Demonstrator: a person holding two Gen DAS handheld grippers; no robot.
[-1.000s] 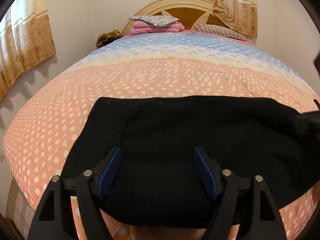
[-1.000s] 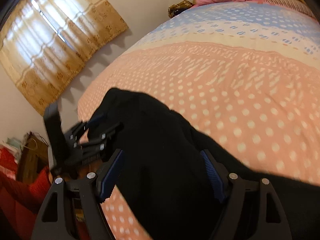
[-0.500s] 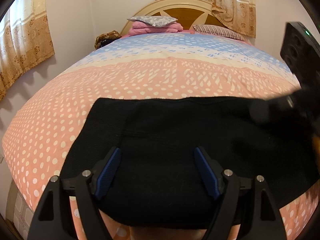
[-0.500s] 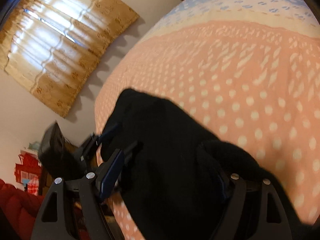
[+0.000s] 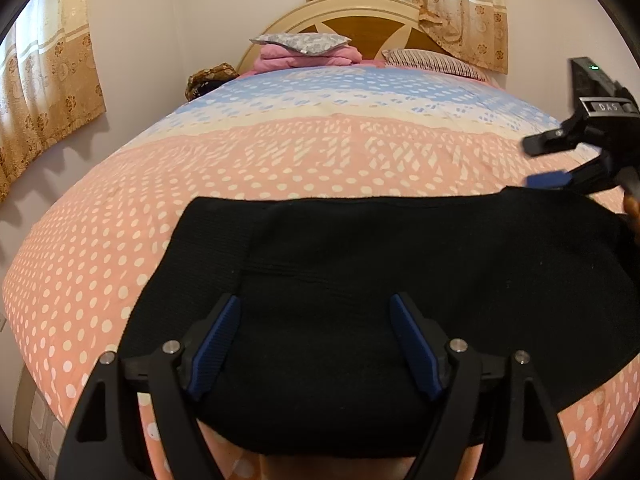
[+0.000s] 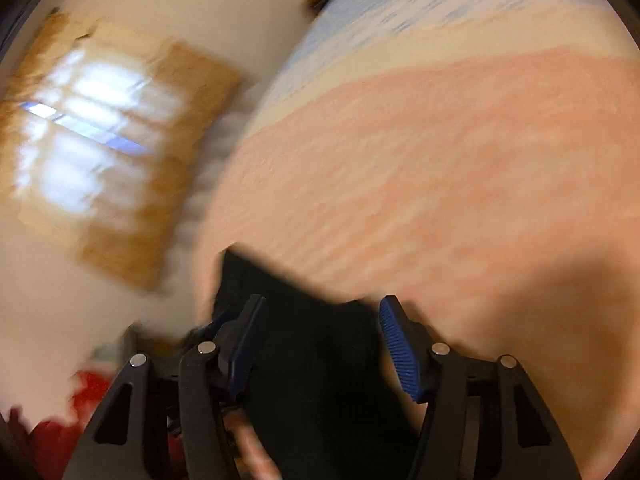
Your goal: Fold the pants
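Right gripper (image 5: 560,160) has swung up off the pants (image 5: 360,280) and now hangs above their right end.

Black pants lie folded across the near edge of the bed (image 5: 320,152). Left gripper (image 5: 314,344) hovers over them, jaws spread wide; right jaws also apart, gripping nothing. Pillows (image 5: 304,46) sit by the headboard (image 5: 360,12).

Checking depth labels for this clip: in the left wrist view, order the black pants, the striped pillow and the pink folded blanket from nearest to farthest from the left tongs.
1. Black pants, directly under the left tongs.
2 and 3. Pink folded blanket, centre, and striped pillow, right: both by the headboard, too close to call.
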